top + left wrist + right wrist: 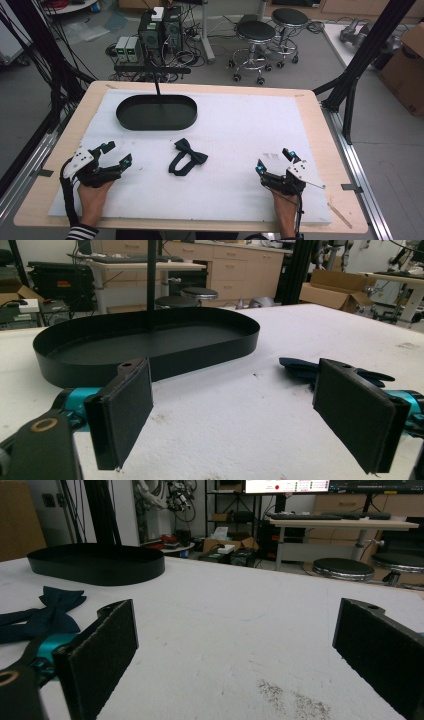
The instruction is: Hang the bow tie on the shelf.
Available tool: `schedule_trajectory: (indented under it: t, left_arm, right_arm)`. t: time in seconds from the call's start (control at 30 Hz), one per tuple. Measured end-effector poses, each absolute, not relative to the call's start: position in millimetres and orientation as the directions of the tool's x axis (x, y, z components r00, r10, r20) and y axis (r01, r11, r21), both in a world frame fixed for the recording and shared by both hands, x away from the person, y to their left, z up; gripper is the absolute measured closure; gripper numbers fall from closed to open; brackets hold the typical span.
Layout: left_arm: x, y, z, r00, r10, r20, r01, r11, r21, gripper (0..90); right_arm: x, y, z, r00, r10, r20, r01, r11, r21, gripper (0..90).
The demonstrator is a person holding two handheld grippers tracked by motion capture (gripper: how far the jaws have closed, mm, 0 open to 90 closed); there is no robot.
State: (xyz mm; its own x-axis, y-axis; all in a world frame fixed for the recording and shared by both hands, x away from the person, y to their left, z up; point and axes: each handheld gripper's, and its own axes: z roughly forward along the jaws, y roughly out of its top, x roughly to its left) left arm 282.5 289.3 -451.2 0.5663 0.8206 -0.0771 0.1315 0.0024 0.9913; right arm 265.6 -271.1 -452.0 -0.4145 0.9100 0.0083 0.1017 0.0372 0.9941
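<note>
Left gripper [116,154] jaws spread wide w/ nothing btwn, resting low at near-left of white mat [240,125], right gripper [274,159] likewise released at near-right, dark bow tie [186,156] flat on mat btwn both, apart from each, black oval tray [156,112] beyond it.

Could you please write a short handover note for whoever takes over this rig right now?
Left gripper: open, empty, resting near the white mat's left edge.
Right gripper: open, empty, at the mat's right.
Bow tie: lies flat mid-mat between the grippers, untouched.
Black oval tray: empty, at the far left.
Done: nothing yet.
Left: probably pick up the bow tie and place it in the tray.
</note>
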Motion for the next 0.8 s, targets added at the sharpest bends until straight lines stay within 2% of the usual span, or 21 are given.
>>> schedule_trajectory:
  t: [0.8]
  left_arm:
    - [284.7, 291.2, -451.1, 0.557, 0.823, -0.112, 0.152, 0.031, 0.988, 16.0]
  right_arm:
    - [263.8, -269.7, -452.2, -0.415, 0.910, 0.001, 0.094, 0.042, 0.995, 3.3]
